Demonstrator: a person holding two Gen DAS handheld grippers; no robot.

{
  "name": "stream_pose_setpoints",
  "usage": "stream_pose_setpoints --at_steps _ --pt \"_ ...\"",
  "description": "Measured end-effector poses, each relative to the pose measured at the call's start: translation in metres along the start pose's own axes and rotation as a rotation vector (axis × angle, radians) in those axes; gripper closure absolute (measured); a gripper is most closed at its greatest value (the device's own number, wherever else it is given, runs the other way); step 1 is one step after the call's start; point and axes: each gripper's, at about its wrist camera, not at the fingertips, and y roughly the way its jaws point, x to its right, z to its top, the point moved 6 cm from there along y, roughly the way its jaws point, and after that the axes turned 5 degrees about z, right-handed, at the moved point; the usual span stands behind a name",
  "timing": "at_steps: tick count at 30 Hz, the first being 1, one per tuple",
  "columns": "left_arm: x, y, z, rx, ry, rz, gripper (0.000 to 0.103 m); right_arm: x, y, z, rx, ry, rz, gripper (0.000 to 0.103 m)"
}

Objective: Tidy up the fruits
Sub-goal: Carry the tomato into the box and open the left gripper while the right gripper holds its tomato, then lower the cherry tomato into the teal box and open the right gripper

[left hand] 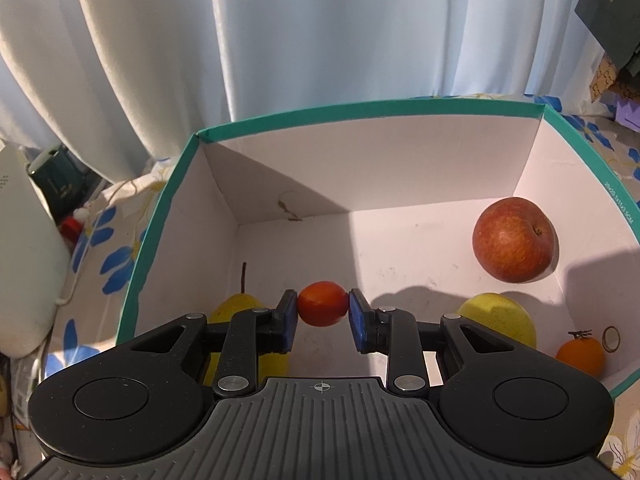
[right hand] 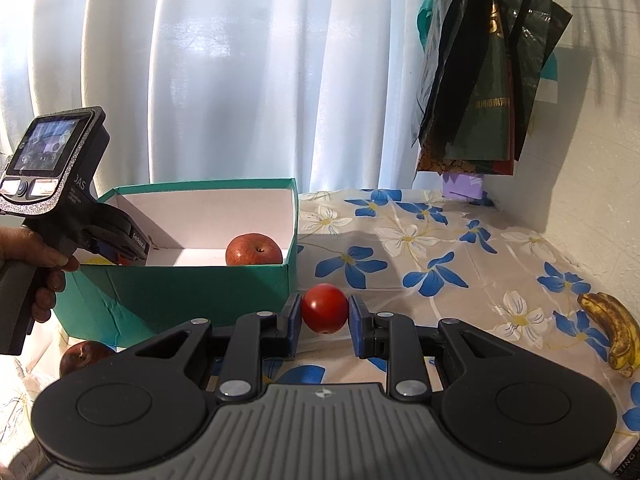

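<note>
My left gripper (left hand: 322,312) is shut on a small red tomato (left hand: 322,303), held inside the teal box (left hand: 360,114) above its white floor. In the box lie a red apple (left hand: 514,239), a yellow pear (left hand: 236,312) at the left, a yellow fruit (left hand: 502,318) and a small orange (left hand: 581,354) at the right. My right gripper (right hand: 324,314) is shut on another red tomato (right hand: 324,308), above the flowered tablecloth just right of the teal box (right hand: 180,292). The right wrist view shows the left gripper (right hand: 120,254) dipping into the box, held by a hand (right hand: 36,256).
A dark red apple (right hand: 84,356) lies on the cloth in front of the box. A spotted banana (right hand: 616,332) lies at the right by the wall. Dark bags (right hand: 480,80) hang above the table's far corner. White curtains stand behind. A white appliance (left hand: 24,264) stands left of the box.
</note>
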Motion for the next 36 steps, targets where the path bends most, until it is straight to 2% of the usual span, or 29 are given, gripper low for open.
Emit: stream_pose_setpoints --at_steps 14,16,20,23,25,28,30,36 --pt "-0.003 0.006 -0.001 -0.011 -0.012 -0.001 0.071 -0.001 -0.003 0.005 0.016 -0.008 -0.002 0.079" --pt "-0.003 0.005 -0.001 -0.006 -0.016 0.000 0.068 -0.002 -0.004 0.005 0.019 -0.008 -0.003 0.079" --pt "-0.004 0.000 0.000 0.004 -0.019 0.009 0.056 -0.002 -0.006 0.006 0.024 -0.012 -0.001 0.079" --pt "-0.009 -0.013 0.001 0.031 -0.041 0.008 0.053 -0.003 -0.007 0.007 0.027 -0.013 -0.002 0.079" --pt "-0.015 -0.025 0.001 0.052 -0.059 0.018 0.041 -0.003 -0.007 0.009 0.029 -0.016 -0.002 0.079" --pt "-0.027 -0.046 0.002 0.082 -0.101 0.036 0.034 -0.004 -0.007 0.011 0.032 -0.020 0.000 0.079" --pt "-0.035 -0.058 0.000 0.087 -0.133 0.036 0.024 -0.005 -0.007 0.013 0.038 -0.025 0.006 0.079" --pt "-0.065 -0.087 -0.018 0.115 -0.224 0.082 0.020 -0.009 -0.005 0.022 0.062 -0.044 0.025 0.079"
